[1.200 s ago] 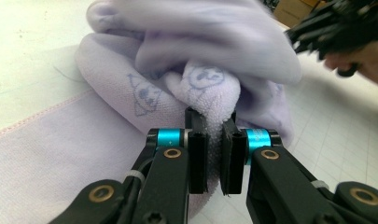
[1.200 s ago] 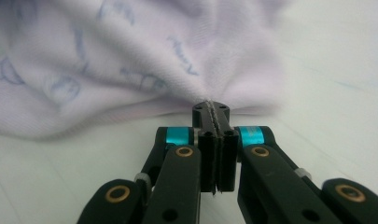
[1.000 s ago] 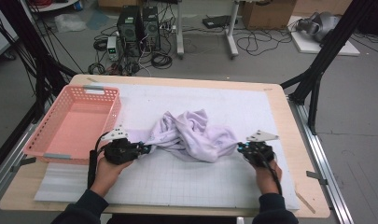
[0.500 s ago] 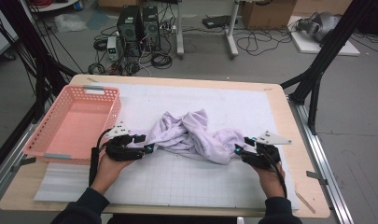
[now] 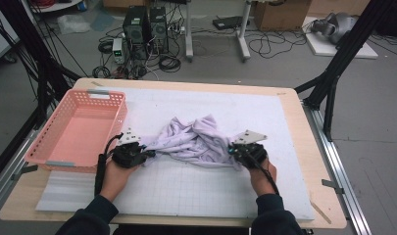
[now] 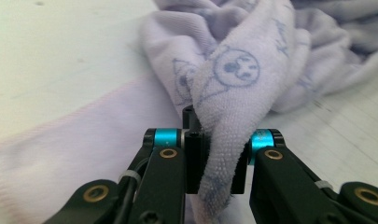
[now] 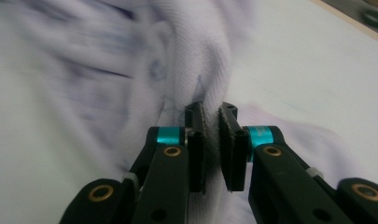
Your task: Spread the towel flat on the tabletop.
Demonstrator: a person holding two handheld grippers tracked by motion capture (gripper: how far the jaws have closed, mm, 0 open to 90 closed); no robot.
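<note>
a crumpled lilac cloth (image 5: 193, 142) lies near the middle of the white mat (image 5: 196, 191) on the worktop (image 5: 328, 205). its long axis runs across the worktop from the person's left to right, roughly parallel to the near edge. one narrowed end points left toward the pink basket (image 5: 76, 129), the other right, and the bunched bulk humps up between them with a peak toward the far side.

the left gripper (image 5: 137, 152) sits at the cloth's left end, just beside the basket's near right corner. in the left gripper view its jaws have just been closing, and a thick fold of the terry cloth (image 6: 228, 121), printed with small blue figures, stands pinched between the pads, so the left gripper (image 6: 214, 154) is clenched on the cloth.

the right gripper (image 5: 240, 151) is at the cloth's right end, with its grey plate on top. in the right gripper view its jaws have also just been closing. they are nearly together, with a slim gap at the tips, and the cloth (image 7: 196, 56) rises blurred right at the tips. whether the right gripper (image 7: 211, 140) has fabric pinched i cannot tell.

both hands rest low on the mat, and the forearms in dark sleeves come in from the near edge.
</note>
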